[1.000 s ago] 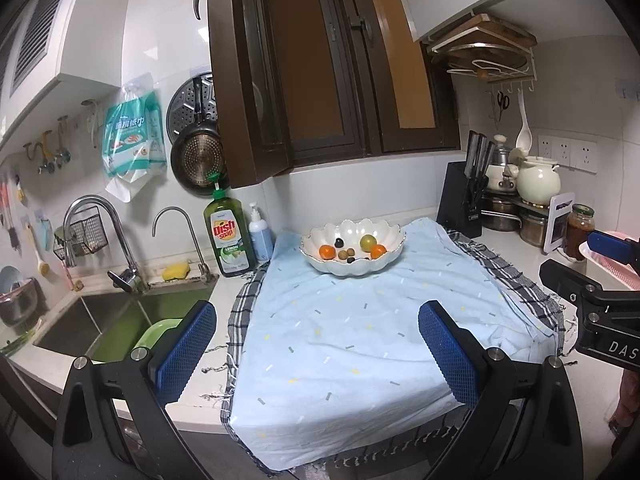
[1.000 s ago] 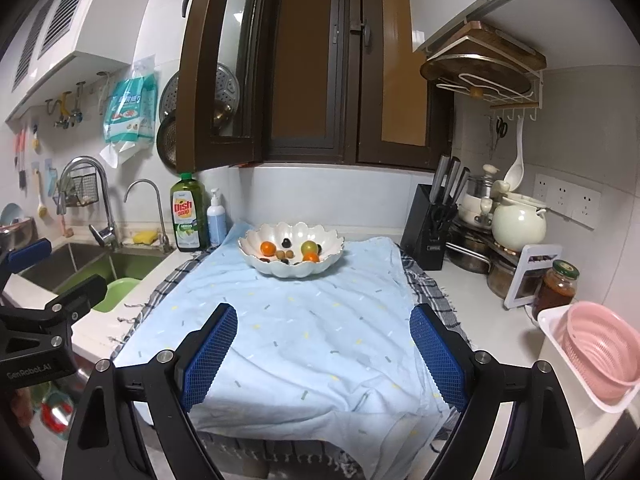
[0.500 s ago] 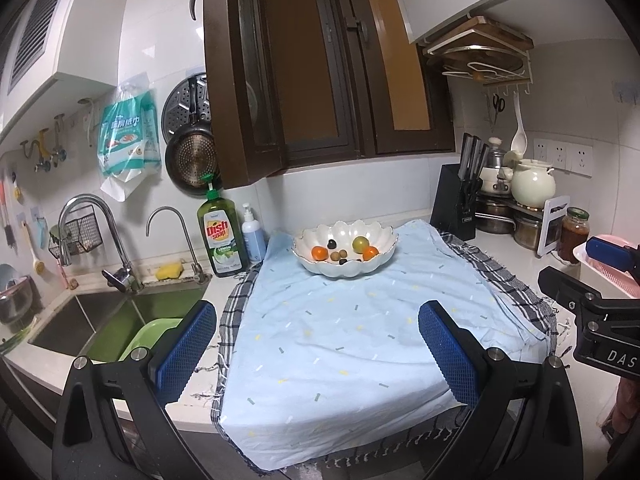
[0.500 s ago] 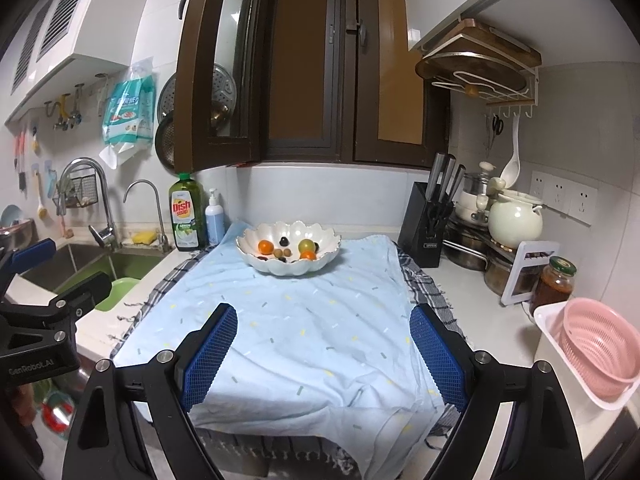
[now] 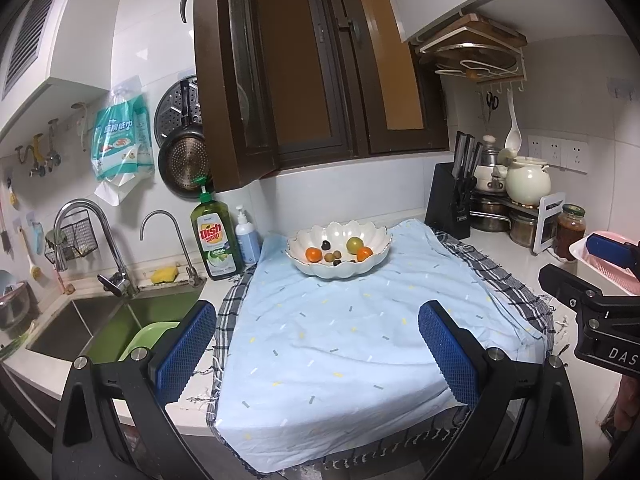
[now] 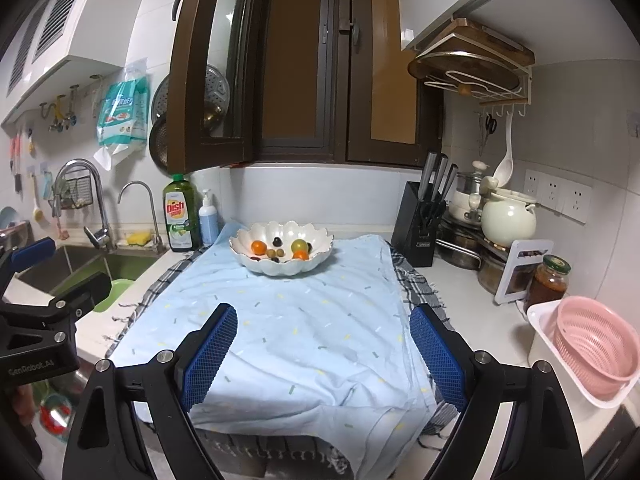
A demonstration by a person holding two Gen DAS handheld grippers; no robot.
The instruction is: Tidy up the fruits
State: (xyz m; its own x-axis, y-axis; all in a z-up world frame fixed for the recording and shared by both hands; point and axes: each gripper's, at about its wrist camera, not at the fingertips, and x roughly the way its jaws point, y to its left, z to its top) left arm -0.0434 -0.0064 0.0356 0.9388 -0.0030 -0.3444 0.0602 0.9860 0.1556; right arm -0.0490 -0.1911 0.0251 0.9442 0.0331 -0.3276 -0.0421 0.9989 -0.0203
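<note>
A white scalloped bowl (image 5: 316, 270) (image 6: 316, 258) stands at the far end of a light blue cloth (image 5: 340, 340) (image 6: 300, 320). It holds two orange fruits (image 5: 313, 255) (image 6: 259, 247), a green-yellow fruit (image 5: 354, 243) (image 6: 299, 245), a dark fruit (image 5: 326, 245) and several small brownish ones. My left gripper (image 5: 320, 344) is open and empty above the cloth's near edge. My right gripper (image 6: 324, 348) is open and empty, also over the near edge. Both are well short of the bowl.
A sink (image 5: 92, 328) with a green basin lies at left, with dish soap (image 5: 216, 240) beside it. A knife block (image 6: 420, 224), pots and a jar (image 6: 548, 284) stand at right. A pink colander (image 6: 592, 348) sits in a white tray at near right.
Both grippers have drifted slightly back and sideways; the bowl looks a little farther away. Both stay open and empty.
</note>
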